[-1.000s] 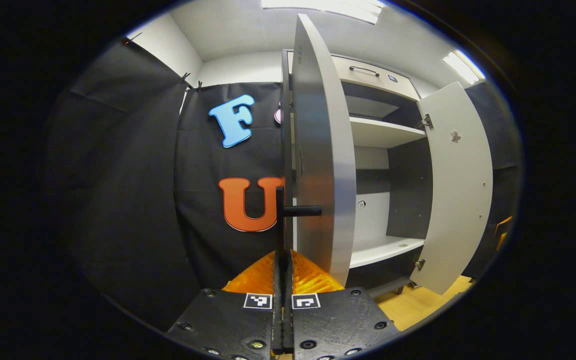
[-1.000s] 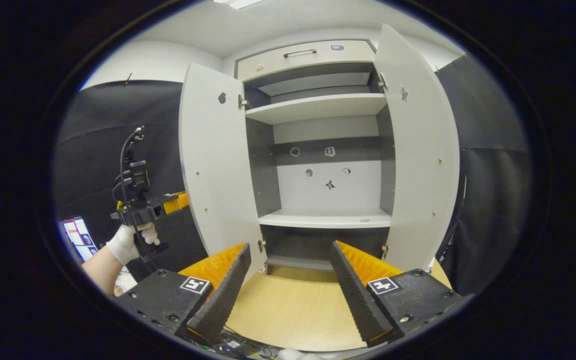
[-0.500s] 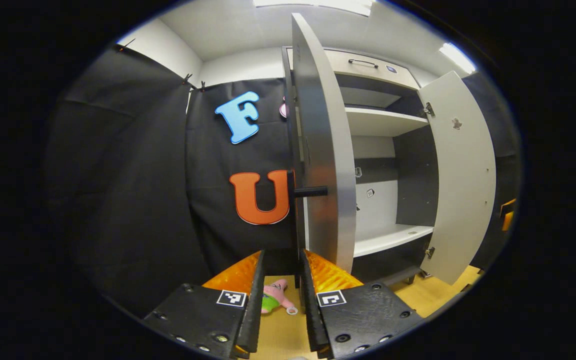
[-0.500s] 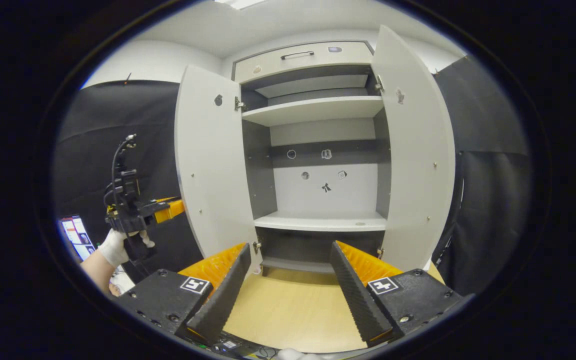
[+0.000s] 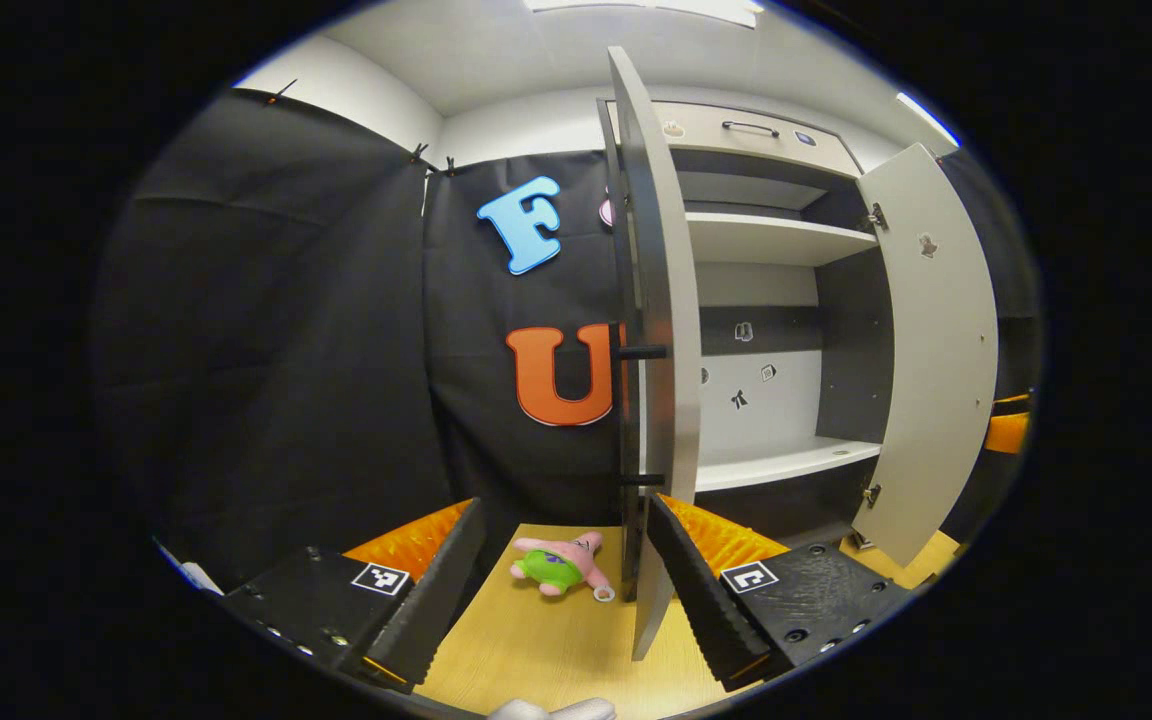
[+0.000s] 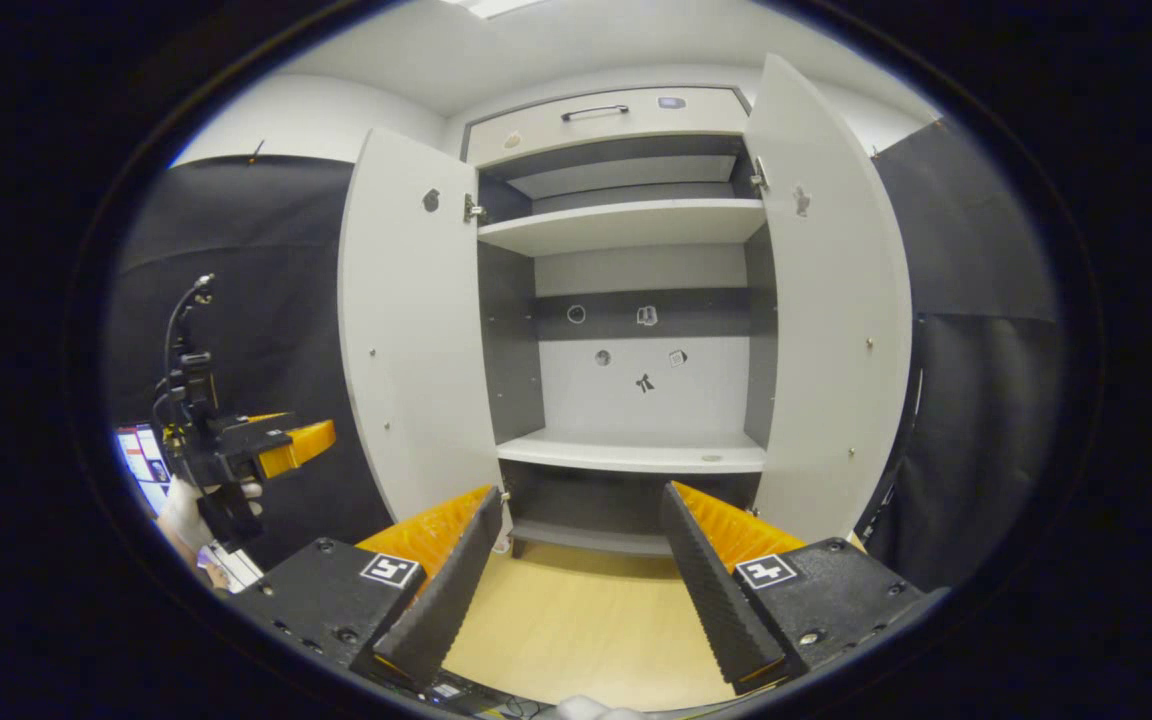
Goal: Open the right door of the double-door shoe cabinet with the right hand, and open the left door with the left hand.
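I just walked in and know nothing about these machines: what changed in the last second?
The left gripper opened its jaws, let go of the left door's handle and backed away. The right gripper stayed open, and both doors, left door and right door, stayed open.

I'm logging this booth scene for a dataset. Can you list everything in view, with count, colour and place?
cabinet: one, pale grey with dark inner panels, ahead, shelves bare.
left door: one, pale grey, swung open.
right door: one, pale grey, swung open.
door handle: one, black, on the left door's outer face.
drawer: one, pale grey, top of cabinet, shut.
plush toy: one, pink and green, on the wooden floor.
left gripper: open, off the handle.
right gripper: open, facing the cabinet.
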Demonstrator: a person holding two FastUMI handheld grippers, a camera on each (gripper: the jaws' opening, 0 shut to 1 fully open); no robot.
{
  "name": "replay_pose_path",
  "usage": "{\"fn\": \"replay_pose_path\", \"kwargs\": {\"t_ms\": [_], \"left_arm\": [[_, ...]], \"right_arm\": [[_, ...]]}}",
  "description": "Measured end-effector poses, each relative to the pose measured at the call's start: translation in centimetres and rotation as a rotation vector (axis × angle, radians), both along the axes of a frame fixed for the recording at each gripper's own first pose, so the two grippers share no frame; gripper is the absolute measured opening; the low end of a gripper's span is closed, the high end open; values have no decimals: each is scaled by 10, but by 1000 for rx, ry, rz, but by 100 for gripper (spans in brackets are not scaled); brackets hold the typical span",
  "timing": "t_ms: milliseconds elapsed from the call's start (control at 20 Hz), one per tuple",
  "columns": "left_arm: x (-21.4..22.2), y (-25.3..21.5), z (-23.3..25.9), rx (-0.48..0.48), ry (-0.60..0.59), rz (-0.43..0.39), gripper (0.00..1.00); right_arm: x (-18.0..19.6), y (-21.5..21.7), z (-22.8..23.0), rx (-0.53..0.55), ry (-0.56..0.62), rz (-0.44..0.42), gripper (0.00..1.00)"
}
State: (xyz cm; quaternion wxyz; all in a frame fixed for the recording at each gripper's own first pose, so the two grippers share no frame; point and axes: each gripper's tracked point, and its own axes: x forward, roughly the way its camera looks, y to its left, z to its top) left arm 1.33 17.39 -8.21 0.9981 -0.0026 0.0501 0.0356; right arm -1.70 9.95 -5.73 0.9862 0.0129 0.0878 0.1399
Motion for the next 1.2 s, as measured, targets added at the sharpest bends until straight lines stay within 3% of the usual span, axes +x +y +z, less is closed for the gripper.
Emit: {"fn": "replay_pose_path", "kwargs": {"t_ms": [200,400,650,850,1200], "left_arm": [[-10,-18,24,1,-19,1,97],[-13,-50,56,-58,-42,-33,96],[-6,-102,81,-32,-72,-93,94],[-2,-144,77,-45,-65,-134,93],[-14,-175,42,18,-36,-143,96]], "right_arm": [[5,-9,7,-1,-12,-19,99],[10,-26,18,-10,-46,-63,99],[14,-48,23,-10,-61,-115,99],[13,-65,29,-9,-76,-157,100],[4,-89,23,-13,-89,-218,99]]}}
